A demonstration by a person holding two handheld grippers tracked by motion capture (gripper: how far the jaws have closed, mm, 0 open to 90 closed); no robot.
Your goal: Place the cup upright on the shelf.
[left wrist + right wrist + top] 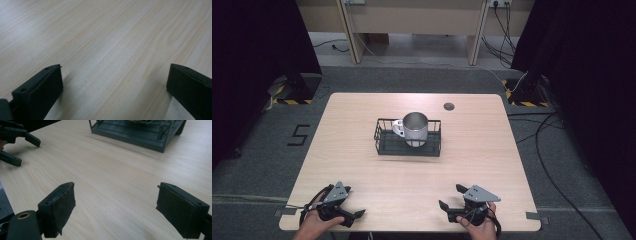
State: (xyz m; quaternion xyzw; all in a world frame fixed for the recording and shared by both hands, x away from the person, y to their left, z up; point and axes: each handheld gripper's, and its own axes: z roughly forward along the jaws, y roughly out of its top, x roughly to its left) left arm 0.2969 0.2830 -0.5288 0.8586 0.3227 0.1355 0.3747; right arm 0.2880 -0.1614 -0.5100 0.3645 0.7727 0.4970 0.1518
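A black wire basket (384,142) stands at the middle of the light wooden table (472,165), and a metal mug (415,127) with its handle to the left sits upright in it. My left gripper (353,202) rests near the front left edge, open, its jaws wide apart over bare wood (115,72). My right gripper (451,196) is near the front right edge, also open with nothing between its jaws (116,192). In the right gripper view the basket (140,135) lies ahead and the left gripper (17,145) is at the upper left.
A small round grey grommet (448,106) sits in the tabletop behind the basket. Bare wood lies between the basket and both grippers. Dark curtains stand at both sides, and cables (557,185) run over the floor to the right.
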